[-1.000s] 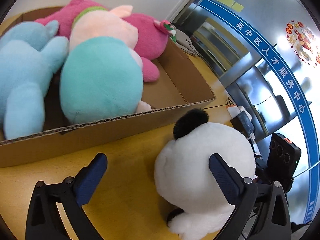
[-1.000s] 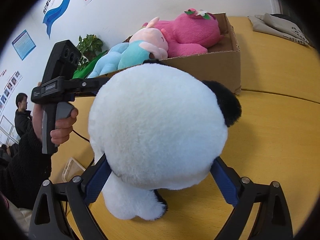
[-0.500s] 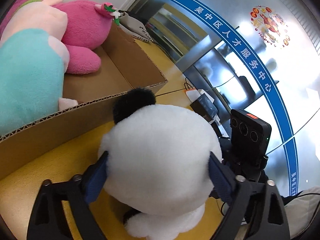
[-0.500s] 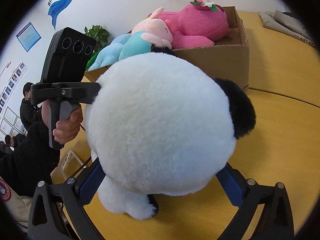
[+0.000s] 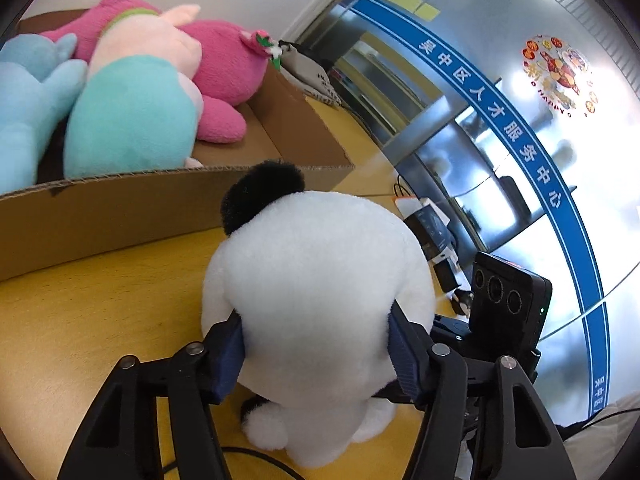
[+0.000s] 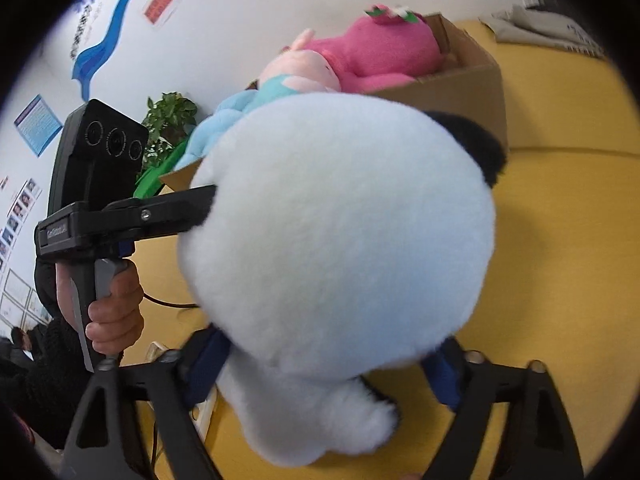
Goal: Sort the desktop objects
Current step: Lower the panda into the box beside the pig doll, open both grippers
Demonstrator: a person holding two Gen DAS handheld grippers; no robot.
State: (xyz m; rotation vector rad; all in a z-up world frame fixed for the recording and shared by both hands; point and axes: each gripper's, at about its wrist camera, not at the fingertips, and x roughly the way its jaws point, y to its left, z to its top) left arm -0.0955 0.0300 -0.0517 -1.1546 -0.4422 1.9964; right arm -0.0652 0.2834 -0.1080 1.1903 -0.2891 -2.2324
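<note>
A white plush panda (image 5: 320, 280) with black ears stands on the yellow table in front of a cardboard box (image 5: 120, 208). My left gripper (image 5: 316, 354) is shut on the panda, its blue pads pressed into the plush on both sides. My right gripper (image 6: 320, 368) is also shut on the panda (image 6: 336, 240) from the opposite side, pads sunk into its lower body. The box (image 6: 472, 88) holds a pink plush (image 5: 224, 68), a teal and peach plush (image 5: 132, 120) and a light blue plush (image 5: 28, 96).
The yellow table (image 5: 80, 320) runs under everything. A grey cloth (image 6: 540, 32) lies at the far end. A power strip and devices (image 5: 428, 220) sit at the table edge. A potted plant (image 6: 168, 120) stands behind the box. A black cable (image 5: 248, 456) lies by the panda.
My left gripper has swung onto the panda and closed on it. My right gripper has narrowed on the panda and come closer.
</note>
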